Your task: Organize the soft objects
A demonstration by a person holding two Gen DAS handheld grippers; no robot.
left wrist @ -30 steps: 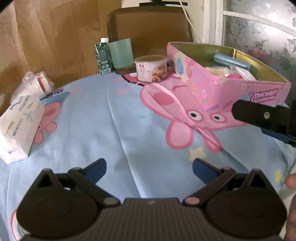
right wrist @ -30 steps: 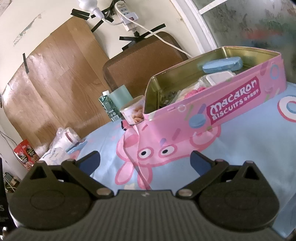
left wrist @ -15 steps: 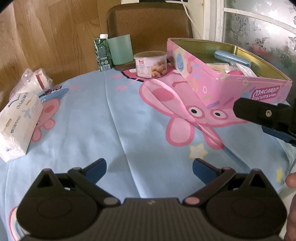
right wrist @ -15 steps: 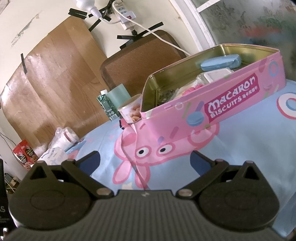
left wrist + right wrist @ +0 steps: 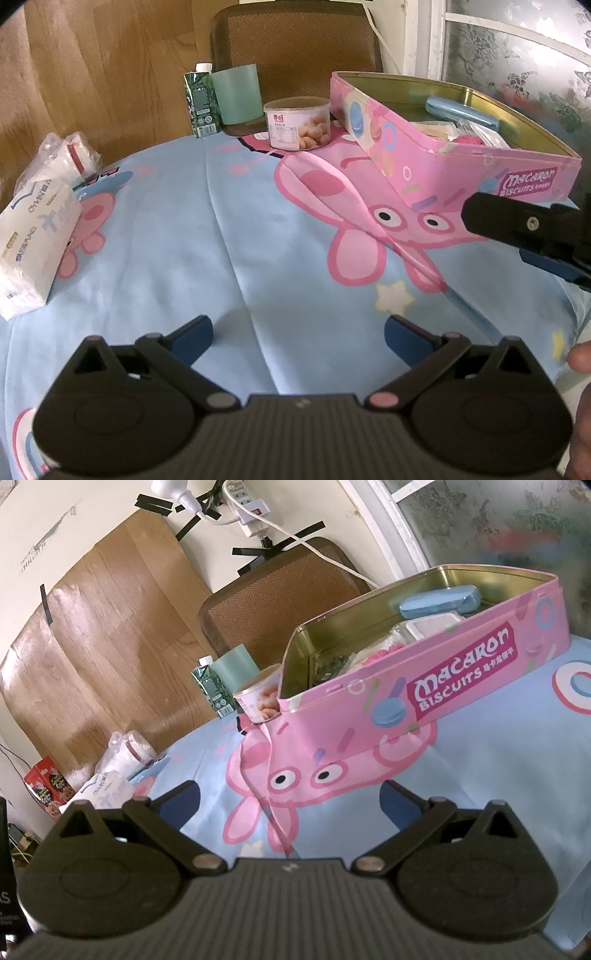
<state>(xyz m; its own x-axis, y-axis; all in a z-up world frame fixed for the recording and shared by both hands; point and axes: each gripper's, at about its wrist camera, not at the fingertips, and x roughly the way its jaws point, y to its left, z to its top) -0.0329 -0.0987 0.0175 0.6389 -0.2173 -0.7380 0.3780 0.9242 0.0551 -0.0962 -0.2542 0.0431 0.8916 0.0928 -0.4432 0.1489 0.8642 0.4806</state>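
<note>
A tabletop (image 5: 229, 229) draped in blue cartoon cloth is seen; both claws, left claw (image 5: 298, 334) and right claw (image 5: 290, 799), are held apart and empty. The tissue pack (image 5: 35, 240) lies far left of the left claw, the pink tin (image 5: 424, 686) ahead of the right

Cloth (image 5: 177, 229): light blue, printed with pink cartoon pigs, pale yellow stars and a pink-and-blue ring at the right edge of the right wrist view.

Tin (image 5: 461, 672): pink outside with pastel blue macarons, rings and sprinkle marks; magenta label with white lettering; gold inside.

Case (image 5: 439, 600) in the tin: light blue.

Tub (image 5: 297, 123), upper centre: white, red logo, printed beige snacks.

Carton (image 5: 201, 101): dark green patterned, white cap.

Cup (image 5: 236, 94): pale green.

Tissue pack (image 5: 35, 240), left edge: white with blue print.

Chair (image 5: 295, 44): brown weave.

Left gripper (image 5: 299, 332): black body, blue finger pads (image 5: 192, 334).
</note>
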